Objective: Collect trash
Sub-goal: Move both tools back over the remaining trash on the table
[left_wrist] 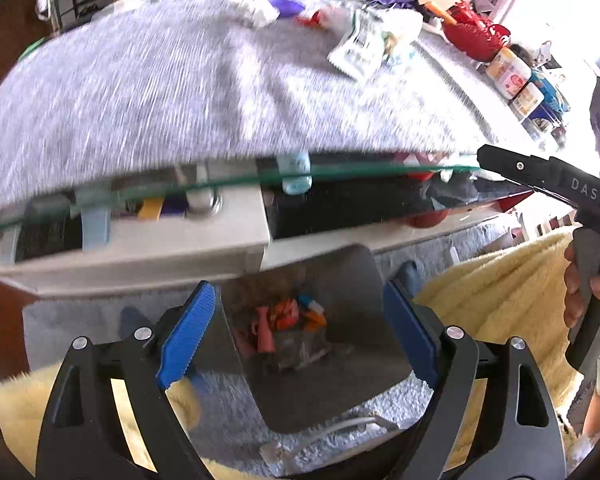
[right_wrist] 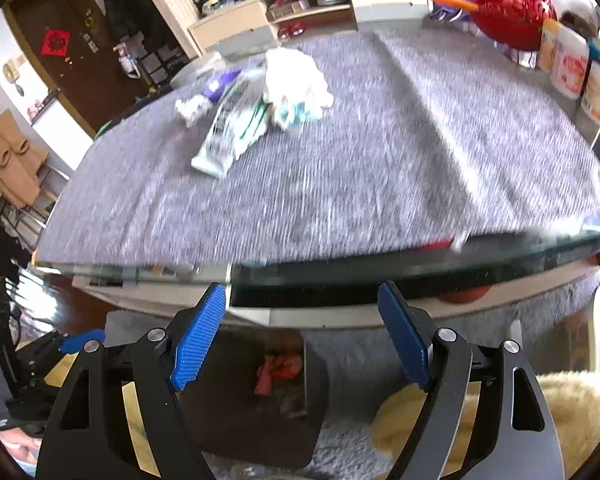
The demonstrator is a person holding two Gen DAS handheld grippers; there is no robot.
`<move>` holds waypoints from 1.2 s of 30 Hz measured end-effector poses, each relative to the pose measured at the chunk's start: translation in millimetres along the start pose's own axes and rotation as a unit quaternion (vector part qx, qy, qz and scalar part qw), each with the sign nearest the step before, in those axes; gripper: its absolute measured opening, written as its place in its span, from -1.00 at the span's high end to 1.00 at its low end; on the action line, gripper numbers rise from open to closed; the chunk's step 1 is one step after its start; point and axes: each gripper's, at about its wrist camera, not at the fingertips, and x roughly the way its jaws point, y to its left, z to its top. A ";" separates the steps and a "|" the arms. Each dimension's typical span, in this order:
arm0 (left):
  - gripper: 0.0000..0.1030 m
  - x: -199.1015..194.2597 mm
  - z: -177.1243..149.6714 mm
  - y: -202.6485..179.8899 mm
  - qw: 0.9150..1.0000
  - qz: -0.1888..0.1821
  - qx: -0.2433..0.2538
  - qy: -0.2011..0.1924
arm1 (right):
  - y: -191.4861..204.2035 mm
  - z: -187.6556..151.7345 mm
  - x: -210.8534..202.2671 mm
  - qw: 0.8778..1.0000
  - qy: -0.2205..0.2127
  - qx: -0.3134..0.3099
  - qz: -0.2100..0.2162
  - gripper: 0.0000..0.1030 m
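Note:
Trash lies on the grey cloth of the glass table: a white and green wrapper (right_wrist: 232, 132) (left_wrist: 360, 46), a crumpled white tissue (right_wrist: 296, 76), a small crumpled scrap (right_wrist: 192, 107) and a purple piece (right_wrist: 220, 82) (left_wrist: 286, 7). A dark bin (left_wrist: 320, 344) (right_wrist: 260, 396) stands on the floor below the table edge, with red and orange scraps (left_wrist: 284, 320) inside. My left gripper (left_wrist: 300, 336) is open and empty above the bin. My right gripper (right_wrist: 302, 336) is open and empty at the near table edge, and its body also shows in the left wrist view (left_wrist: 548, 176).
A red basket (right_wrist: 512, 12) and several jars (right_wrist: 572, 64) stand at the table's far right. A white cabinet (right_wrist: 308, 8) is behind the table. Yellow fluffy fabric (left_wrist: 500, 288) lies beside the bin on grey carpet. A shelf under the glass holds clutter.

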 end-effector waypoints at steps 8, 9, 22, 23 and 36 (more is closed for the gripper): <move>-0.62 -3.7 44.8 -10.1 0.999 0.001 0.024 -0.021 | -5.2 34.2 3.7 1.000 -0.017 -0.005 -0.004 -0.54; -0.62 -3.1 50.7 -10.6 0.999 0.001 0.026 -0.024 | -4.3 38.7 5.8 1.000 -0.020 -0.007 -0.005 -0.54; -0.62 16.6 122.0 -19.2 0.998 -0.011 0.039 -0.046 | 2.8 88.7 45.9 0.999 -0.024 -0.020 0.022 0.10; -0.60 20.6 126.8 -22.1 0.998 -0.015 0.043 -0.045 | 2.8 91.0 49.1 0.999 -0.023 -0.020 0.023 0.13; -0.27 71.8 166.5 -44.9 0.997 -0.035 0.069 -0.021 | -1.3 103.0 80.9 0.999 -0.002 -0.023 0.030 0.32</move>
